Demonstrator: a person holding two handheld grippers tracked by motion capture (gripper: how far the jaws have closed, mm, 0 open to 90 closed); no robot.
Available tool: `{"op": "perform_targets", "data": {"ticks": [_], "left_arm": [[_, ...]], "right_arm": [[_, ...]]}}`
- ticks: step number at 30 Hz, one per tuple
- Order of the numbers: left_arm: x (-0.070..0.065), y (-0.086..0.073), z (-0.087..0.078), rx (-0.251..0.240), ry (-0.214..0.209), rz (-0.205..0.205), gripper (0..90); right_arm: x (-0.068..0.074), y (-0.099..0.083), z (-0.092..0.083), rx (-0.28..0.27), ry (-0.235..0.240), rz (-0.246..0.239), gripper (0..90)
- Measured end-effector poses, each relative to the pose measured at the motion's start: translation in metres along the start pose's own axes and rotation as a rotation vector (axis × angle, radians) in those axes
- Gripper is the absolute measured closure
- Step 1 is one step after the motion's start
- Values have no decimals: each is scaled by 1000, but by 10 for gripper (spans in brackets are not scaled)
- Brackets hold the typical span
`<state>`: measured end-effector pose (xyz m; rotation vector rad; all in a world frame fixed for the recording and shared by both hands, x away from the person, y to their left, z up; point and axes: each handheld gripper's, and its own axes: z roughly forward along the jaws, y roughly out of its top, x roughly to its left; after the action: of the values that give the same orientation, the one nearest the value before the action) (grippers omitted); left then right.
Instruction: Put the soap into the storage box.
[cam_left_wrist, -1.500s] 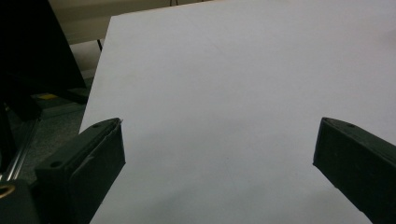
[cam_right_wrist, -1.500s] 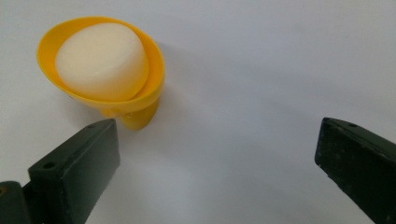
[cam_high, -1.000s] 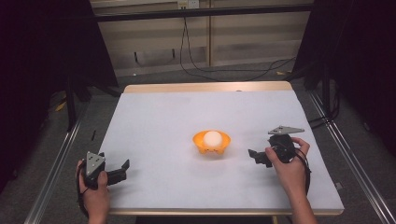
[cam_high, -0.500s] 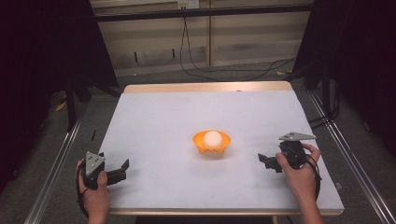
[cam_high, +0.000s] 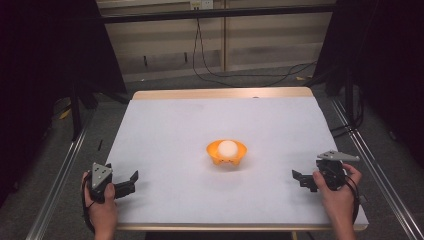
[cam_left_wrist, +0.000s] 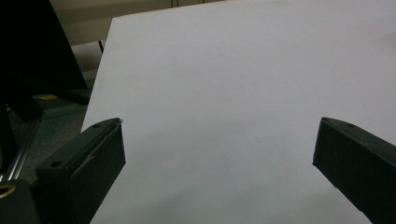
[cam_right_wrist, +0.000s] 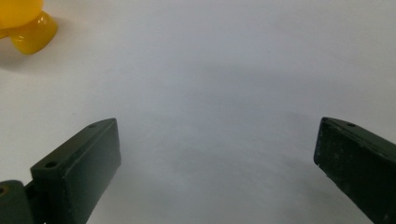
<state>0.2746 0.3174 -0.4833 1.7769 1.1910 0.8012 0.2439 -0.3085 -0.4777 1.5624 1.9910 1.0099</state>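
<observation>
An orange footed bowl (cam_high: 226, 155) sits at the middle of the white table (cam_high: 175, 130), with a white ball (cam_high: 228, 147) inside it. The bowl's yellow foot (cam_right_wrist: 28, 28) peeks into the top left of the right gripper view. My left gripper (cam_high: 131, 179) rests near the table's front left corner, held in a hand, jaws wide apart and empty (cam_left_wrist: 219, 154). At the front right my right gripper (cam_high: 300, 179) is also open with nothing between its jaws (cam_right_wrist: 217, 154), well off to the right of the bowl.
A wooden strip (cam_high: 220, 93) borders the table's far edge. Metal rails (cam_high: 60, 170) run along both sides on the floor, and cables (cam_high: 210, 70) lie on the floor beyond the table. Dark curtains stand left and right.
My right gripper has drawn back from beside the bowl toward the front right of the table. The left gripper has stayed put.
</observation>
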Motion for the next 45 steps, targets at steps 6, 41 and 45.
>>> {"op": "perform_targets", "data": {"ticks": [6, 41, 45], "left_arm": [[0, 0, 0, -2, 3, 2, 22], [2, -1, -1, -19, -6, -13, 23], [2, -1, -2, -18, -8, -17, 23]], "right_arm": [[-10, -7, -9, -15, -18, 19, 5], [-53, -53, -57, -170, -45, 103, 16], [-55, -56, -59, -203, -36, 119, 23]]}}
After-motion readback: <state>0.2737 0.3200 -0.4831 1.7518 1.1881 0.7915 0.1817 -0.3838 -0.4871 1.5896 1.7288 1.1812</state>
